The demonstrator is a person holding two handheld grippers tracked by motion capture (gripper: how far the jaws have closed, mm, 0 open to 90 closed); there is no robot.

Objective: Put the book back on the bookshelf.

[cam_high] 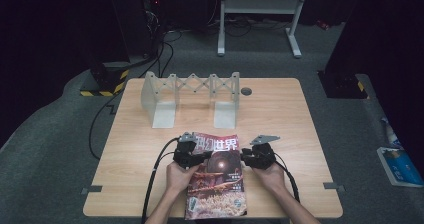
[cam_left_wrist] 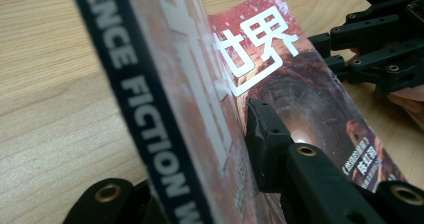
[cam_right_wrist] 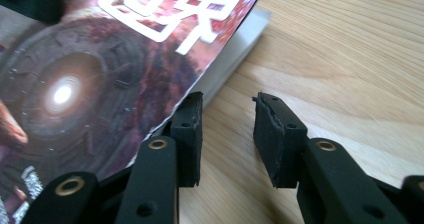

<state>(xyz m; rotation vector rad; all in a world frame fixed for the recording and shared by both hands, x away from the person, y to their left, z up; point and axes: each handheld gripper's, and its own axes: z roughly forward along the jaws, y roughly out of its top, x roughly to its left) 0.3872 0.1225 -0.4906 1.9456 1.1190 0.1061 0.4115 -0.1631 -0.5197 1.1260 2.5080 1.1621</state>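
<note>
1. The magazine [cam_high: 217,176] lies at the near edge of the table [cam_high: 280,109], about mid-width, its bottom hanging slightly over that edge
2. Left gripper [cam_high: 192,156] is pinching the spine side, which the left gripper view shows lifted off the wood
3. Right gripper [cam_right_wrist: 227,116] sits spread at the magazine's right edge, nothing between the jaws yet
4. Looks light, floppy, with a glossy cover, so probably slippery and it'll sag; I'd grab near the spine where it's stiffest, or the cover may crease
5. The expandable rack [cam_high: 192,96] stands toward the far edge
</note>
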